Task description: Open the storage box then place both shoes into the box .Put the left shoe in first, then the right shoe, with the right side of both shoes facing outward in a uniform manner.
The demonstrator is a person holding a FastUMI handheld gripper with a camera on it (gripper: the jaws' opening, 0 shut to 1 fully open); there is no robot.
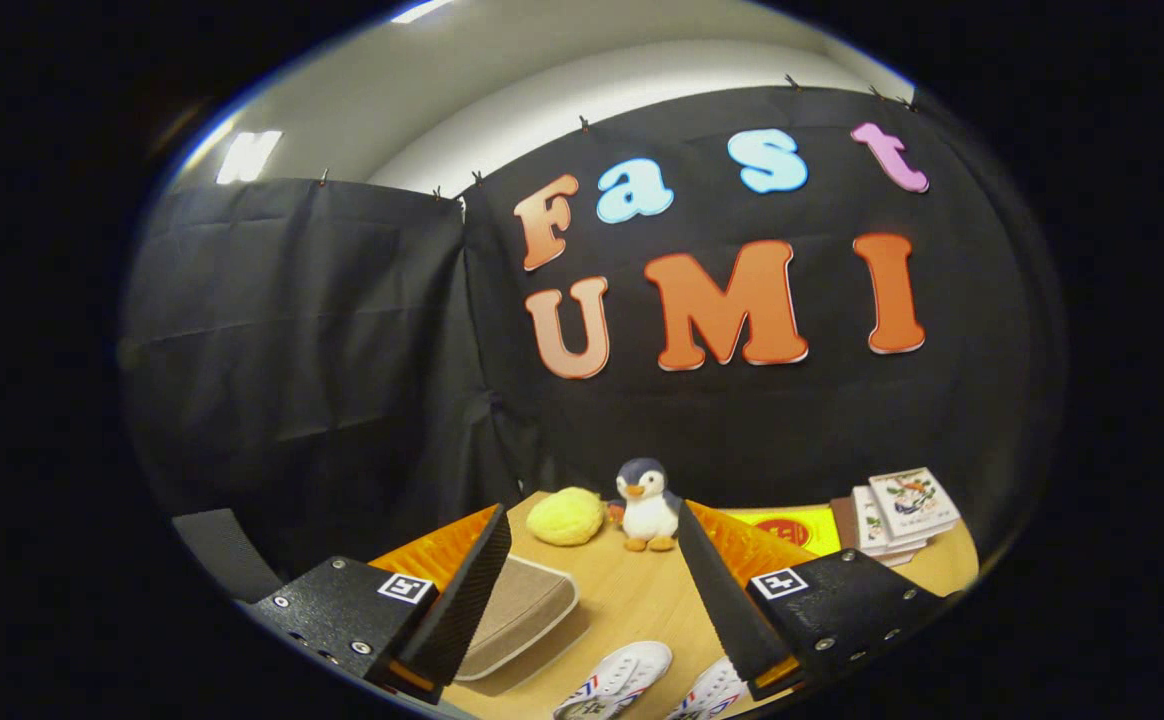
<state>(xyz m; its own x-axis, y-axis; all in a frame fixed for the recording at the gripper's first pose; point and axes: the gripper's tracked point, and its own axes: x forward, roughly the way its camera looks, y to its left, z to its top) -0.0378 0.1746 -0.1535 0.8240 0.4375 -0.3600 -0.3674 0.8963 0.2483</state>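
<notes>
Gripper point(592, 575) held high and level over the wooden table point(632, 600), fingers spread wide and empty, the flat beige lidded storage box point(522, 610) near-left beside the left finger, two light, soft white canvas shoes point(617, 680) below between the fingers, best pinched at the collar.

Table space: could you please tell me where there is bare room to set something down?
Bare wood lies between box, shoes and penguin, framed by the open tongs. It is crowded around ball and booklets.
</notes>
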